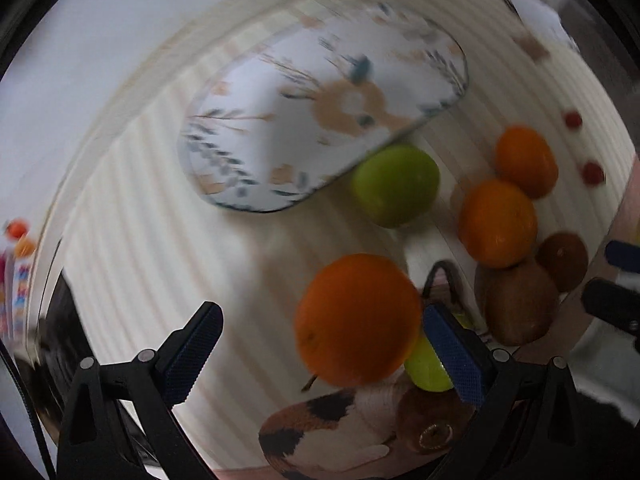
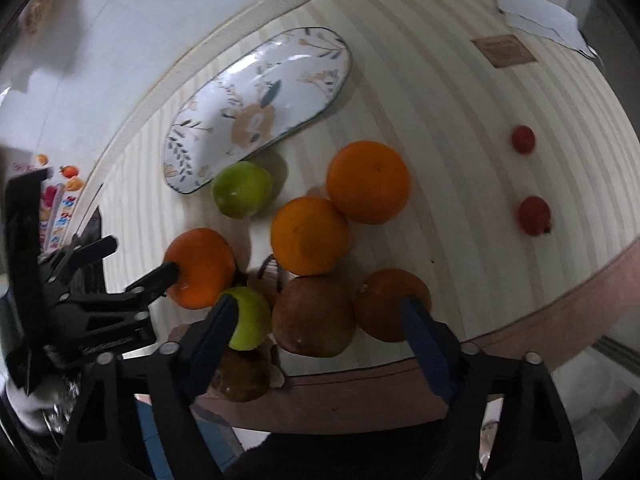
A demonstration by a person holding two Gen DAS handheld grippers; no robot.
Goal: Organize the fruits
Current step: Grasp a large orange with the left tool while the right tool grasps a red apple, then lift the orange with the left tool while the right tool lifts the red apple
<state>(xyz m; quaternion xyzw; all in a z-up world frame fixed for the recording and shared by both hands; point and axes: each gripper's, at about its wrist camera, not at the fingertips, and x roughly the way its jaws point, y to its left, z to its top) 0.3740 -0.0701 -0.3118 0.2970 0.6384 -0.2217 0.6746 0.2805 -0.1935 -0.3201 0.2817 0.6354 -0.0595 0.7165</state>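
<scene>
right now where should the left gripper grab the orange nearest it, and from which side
Across its widest middle, from straight above. The orange is round and sits free on its far side, but a green fruit crowds one side, so that finger of the left gripper must slip between them.

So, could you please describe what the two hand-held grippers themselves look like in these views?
Both look alike. The left hand-held gripper has a matte black frame of angular struts with triangular cut-outs and silver rivets at the joints. Its two fingers carry dark blue pads with a fine knurled texture. The right hand-held gripper has the same black frame, silver rivets and blue pads. No cables or markings are visible.
</scene>
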